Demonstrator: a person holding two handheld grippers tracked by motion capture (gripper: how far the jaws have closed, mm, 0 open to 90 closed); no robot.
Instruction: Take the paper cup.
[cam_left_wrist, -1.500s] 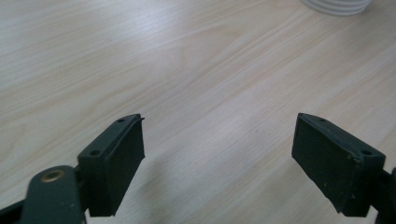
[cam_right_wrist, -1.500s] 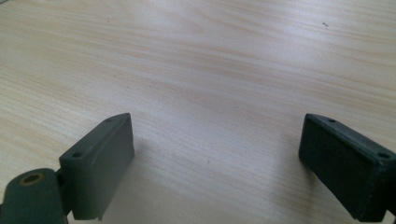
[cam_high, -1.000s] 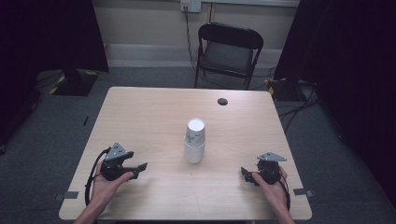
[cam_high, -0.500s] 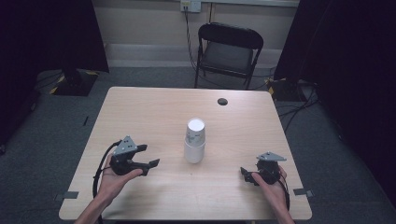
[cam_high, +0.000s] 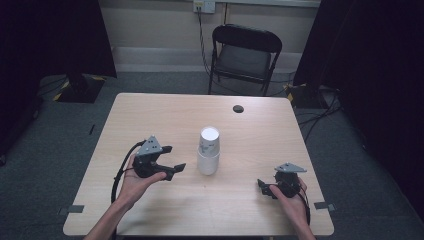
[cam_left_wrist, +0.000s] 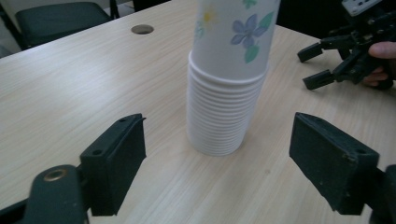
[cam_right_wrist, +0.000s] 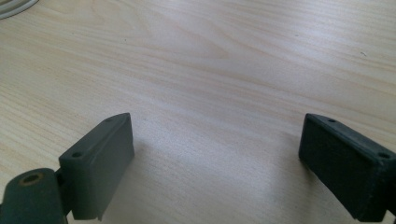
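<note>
A stack of white paper cups (cam_high: 208, 150) stands upside down in the middle of the table; the top cup carries a flower print (cam_left_wrist: 229, 93). My left gripper (cam_high: 174, 158) hovers just left of the stack and points at it. Its jaws have just been opening and stand wide, with nothing between them (cam_left_wrist: 222, 163); the stack is a little ahead of the pads. My right gripper (cam_high: 264, 189) rests near the table's front right, open over bare wood (cam_right_wrist: 224, 163). It also appears beyond the stack in the left gripper view (cam_left_wrist: 322, 65).
A small dark round hole (cam_high: 238, 108) sits in the tabletop toward the far edge. A black folding chair (cam_high: 245, 52) stands behind the table. A pale cable (cam_right_wrist: 14, 7) lies at the top left corner of the right gripper view.
The left gripper has moved right toward the cup stack and lifted a little, and its jaws have spread wider. The right gripper and the stack have stayed put.
</note>
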